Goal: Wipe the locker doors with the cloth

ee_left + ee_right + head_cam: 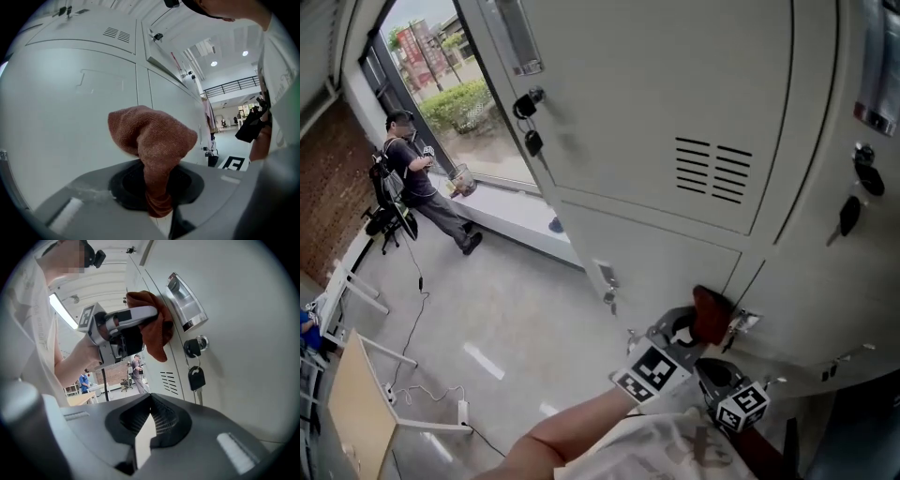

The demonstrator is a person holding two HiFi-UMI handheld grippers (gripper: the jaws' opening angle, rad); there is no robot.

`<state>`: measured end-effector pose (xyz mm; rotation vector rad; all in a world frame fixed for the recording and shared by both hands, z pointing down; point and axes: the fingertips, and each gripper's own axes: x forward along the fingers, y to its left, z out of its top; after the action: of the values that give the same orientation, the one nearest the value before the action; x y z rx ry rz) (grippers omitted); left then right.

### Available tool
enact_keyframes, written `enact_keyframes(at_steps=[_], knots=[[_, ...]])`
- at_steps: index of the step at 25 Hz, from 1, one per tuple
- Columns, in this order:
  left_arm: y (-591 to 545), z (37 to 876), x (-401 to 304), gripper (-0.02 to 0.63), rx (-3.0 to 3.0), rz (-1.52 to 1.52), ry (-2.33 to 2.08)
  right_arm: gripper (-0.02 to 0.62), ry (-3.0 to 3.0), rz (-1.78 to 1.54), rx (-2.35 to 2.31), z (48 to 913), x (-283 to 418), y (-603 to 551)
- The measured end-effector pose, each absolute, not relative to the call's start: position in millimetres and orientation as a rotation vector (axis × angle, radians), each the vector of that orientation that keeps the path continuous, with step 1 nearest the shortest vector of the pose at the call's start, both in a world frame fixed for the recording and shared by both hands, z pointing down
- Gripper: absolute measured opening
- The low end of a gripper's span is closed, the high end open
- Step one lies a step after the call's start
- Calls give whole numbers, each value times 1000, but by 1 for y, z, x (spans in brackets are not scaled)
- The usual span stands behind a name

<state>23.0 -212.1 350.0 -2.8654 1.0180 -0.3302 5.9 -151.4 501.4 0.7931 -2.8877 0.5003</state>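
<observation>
A rust-brown cloth is bunched in my left gripper, which is shut on it. The cloth presses against the pale grey locker door low in the head view. In the left gripper view the cloth sticks up from between the jaws of the left gripper, against the door face. The right gripper view shows the left gripper holding the cloth beside a chrome handle recess. My right gripper is shut and holds nothing. It hangs just below the left one, beside its marker cube.
Keys with black tags hang from the locks. Vent slots cut the upper door. A person stands by the window at the far left. A wooden tabletop and cables lie at the lower left.
</observation>
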Motion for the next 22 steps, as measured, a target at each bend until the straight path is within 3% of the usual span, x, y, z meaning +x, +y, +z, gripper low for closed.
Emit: enact_keyframes(at_steps=[22], knots=[[-243,352,-121,78,-2748,-303,1408,8,-2900,523,665,503,-32,-139]])
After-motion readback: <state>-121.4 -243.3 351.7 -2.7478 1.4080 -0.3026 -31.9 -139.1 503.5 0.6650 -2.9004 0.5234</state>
